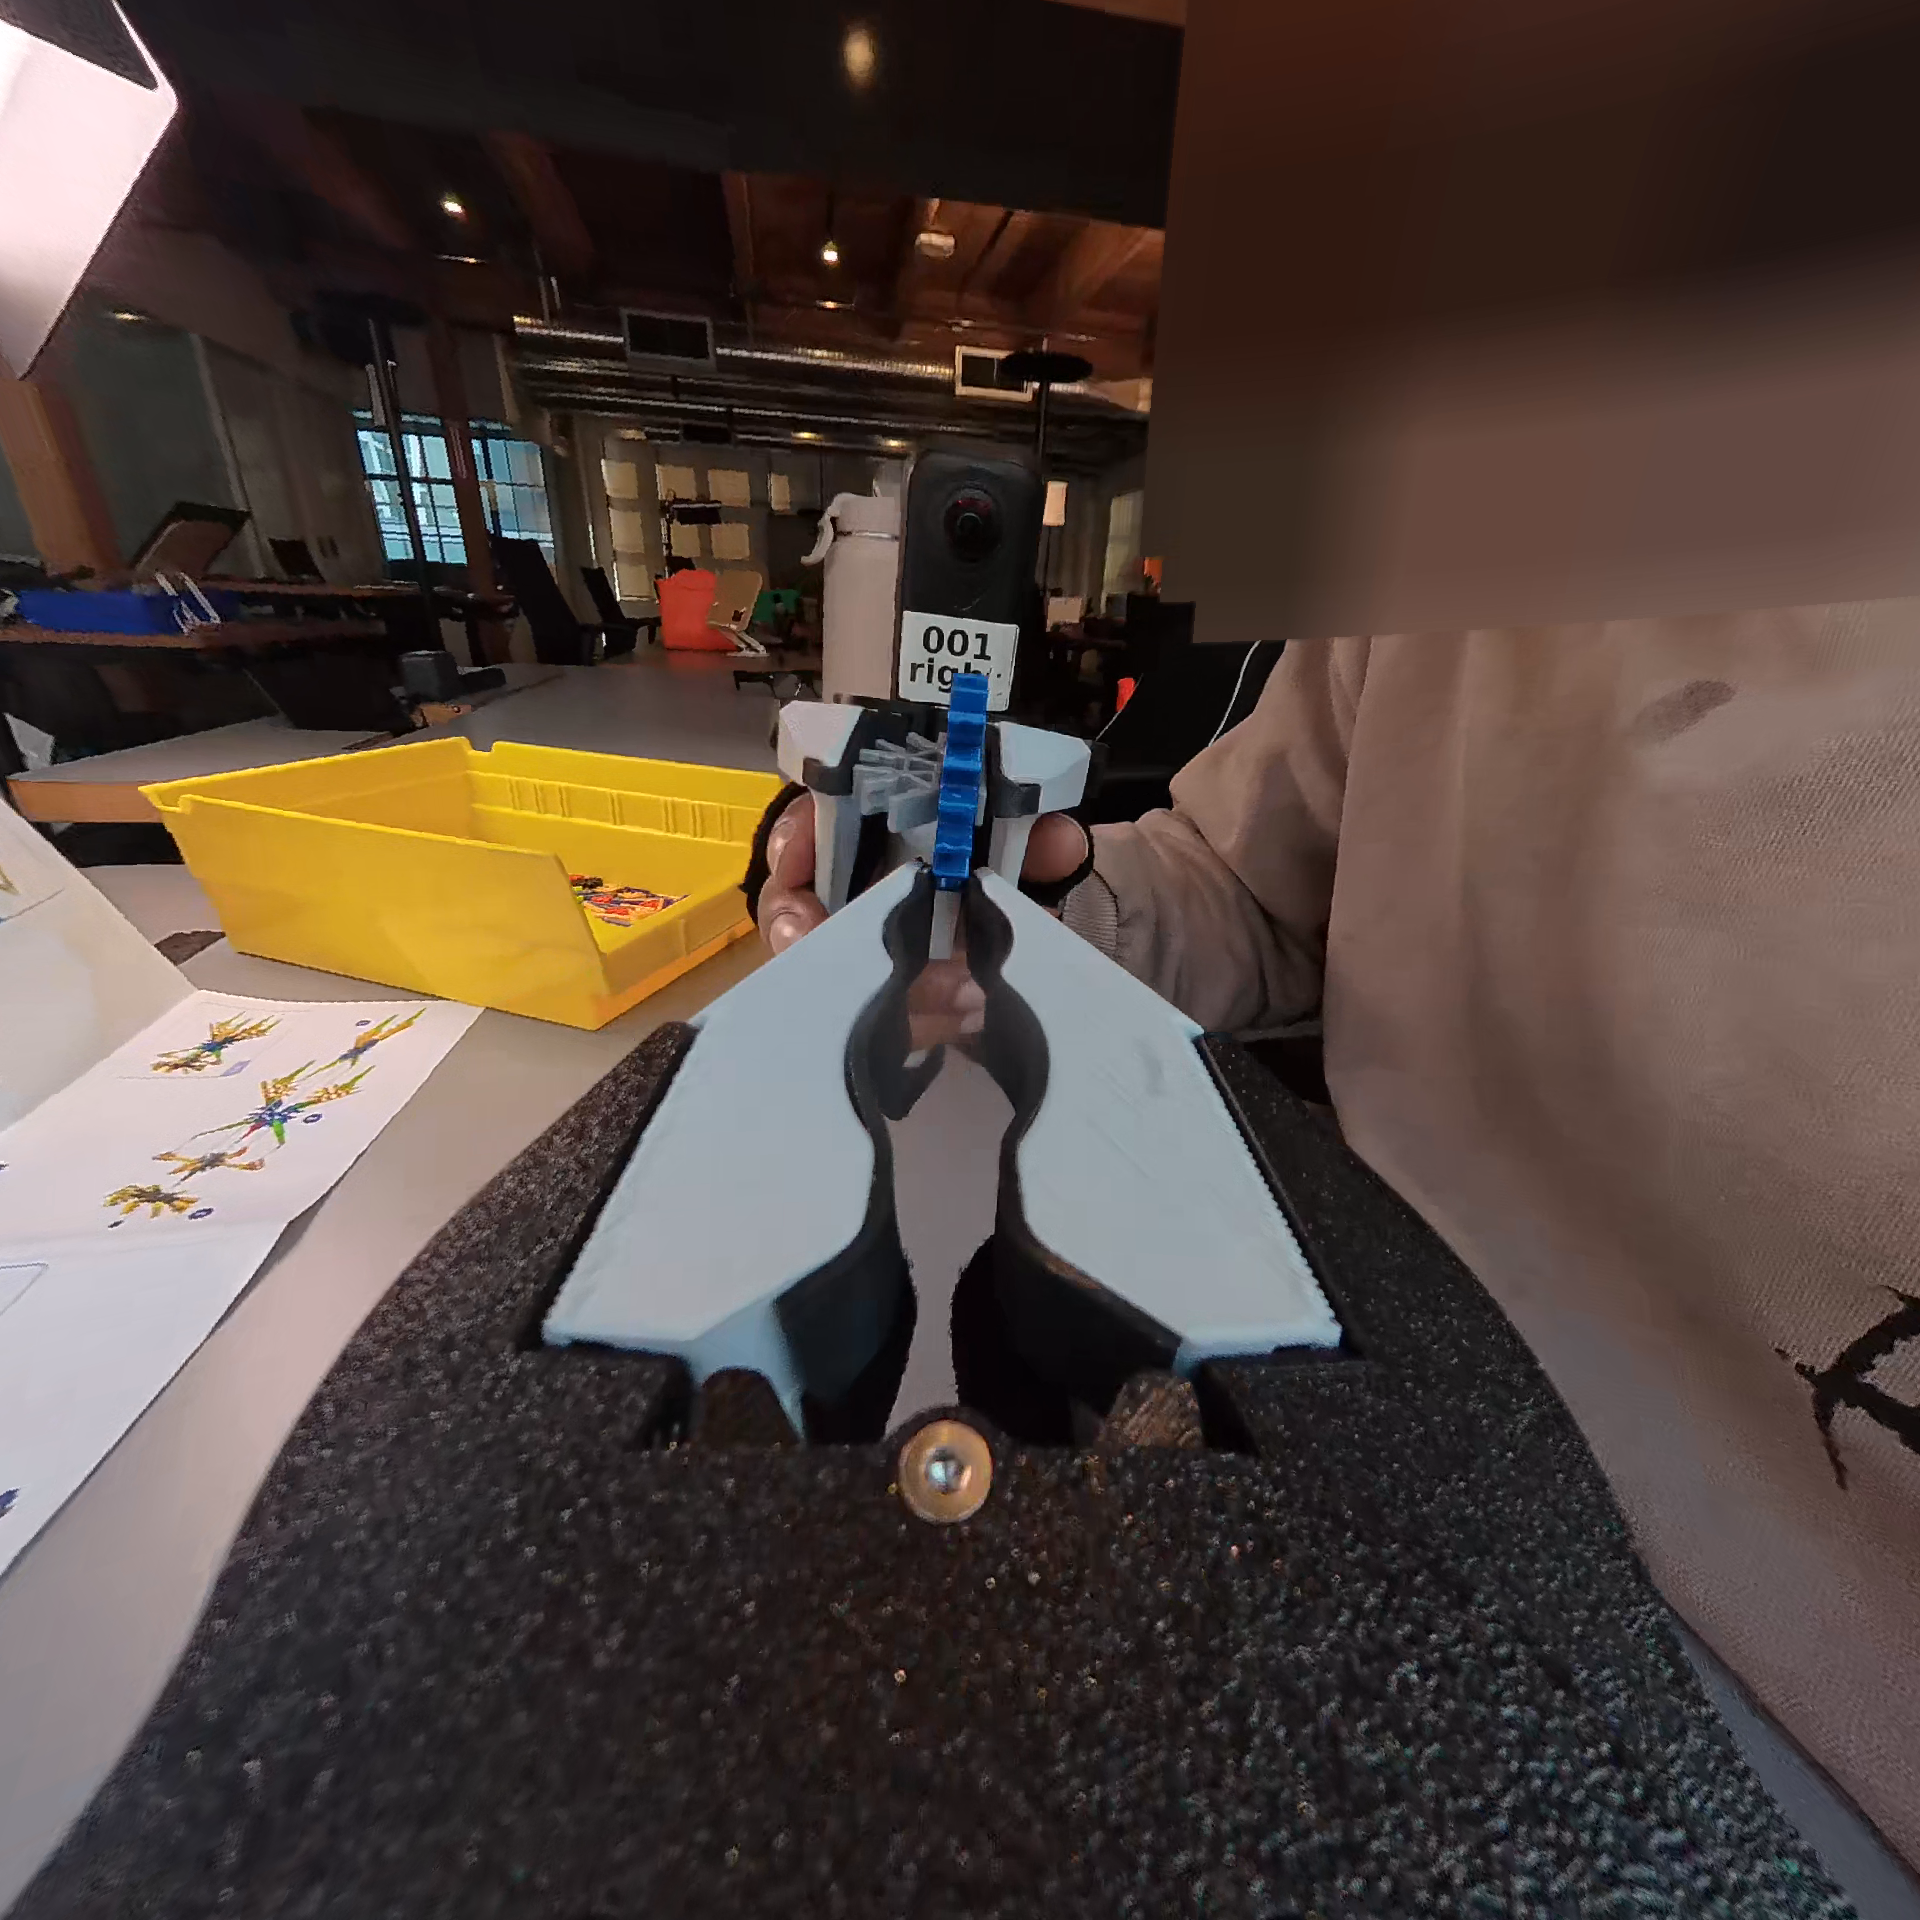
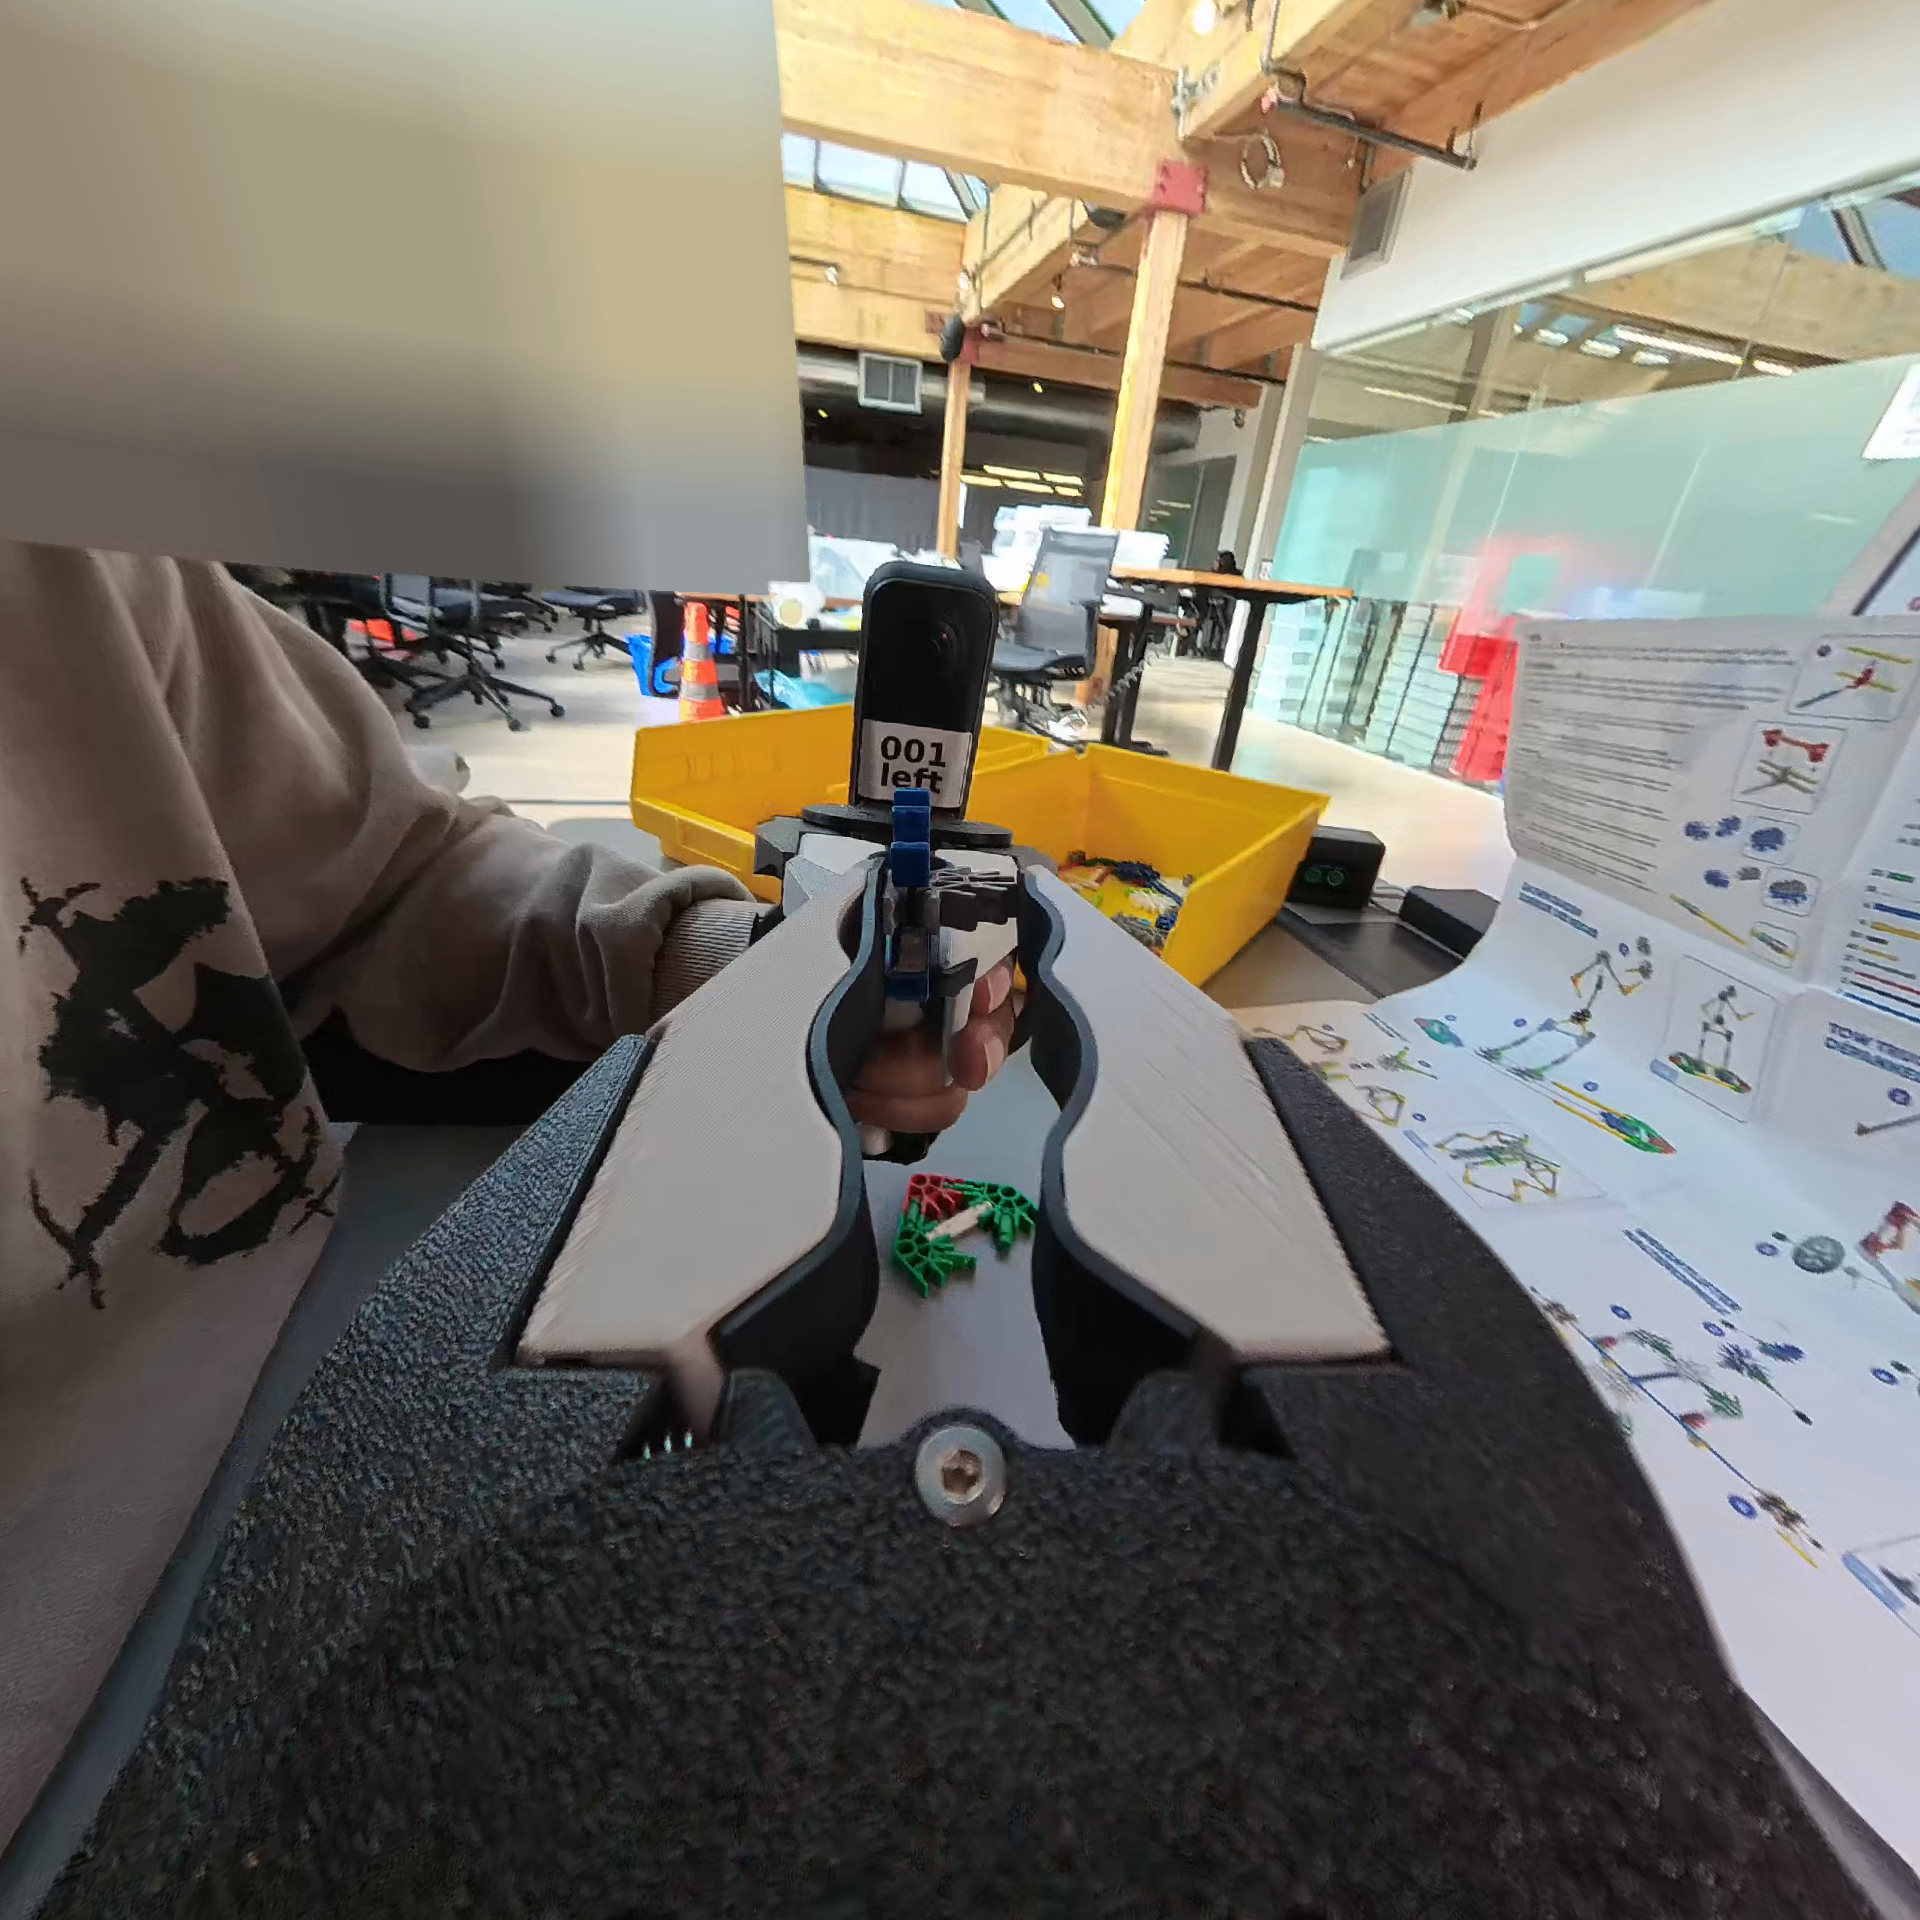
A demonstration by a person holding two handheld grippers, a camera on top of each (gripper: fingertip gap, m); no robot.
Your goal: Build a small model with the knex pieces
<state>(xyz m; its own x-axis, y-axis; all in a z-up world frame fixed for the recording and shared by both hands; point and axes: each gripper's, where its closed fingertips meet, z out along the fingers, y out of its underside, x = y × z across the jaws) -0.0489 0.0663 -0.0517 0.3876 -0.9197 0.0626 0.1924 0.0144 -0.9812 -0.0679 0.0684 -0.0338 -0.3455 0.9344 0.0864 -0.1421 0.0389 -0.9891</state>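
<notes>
a: grippers met nose to nose above the grey table (image 2: 966, 1340). we had the left gripper (image 1: 948, 881) nearly closed, its tips pinched on a short grey rod (image 1: 941, 920) under a blue toothed connector (image 1: 958, 784).

b: and we had the right gripper (image 2: 940, 914) narrowed around the same little assembly, though from its own camera we could not tell for sure whether its fingers (image 2: 1049, 935) pressed the piece or only flanked it. from the left camera a grey snowflake connector (image 1: 909, 774) sat between the right gripper's tips, joined to the blue one.

a: so the piece hung in the air between us, off the table.

b: below it, on the table, lay a small red and green cluster (image 2: 961, 1231) with a white rod, apart from both grippers.

a: we had the yellow bin (image 1: 416, 873) behind, a few coloured parts (image 2: 1127, 899) in its bottom.

b: and the white instruction sheet (image 2: 1662, 1039) was spread beside it, partly propped upright. a beige sleeve (image 2: 520, 925) led to the hand on the left gripper.
</notes>
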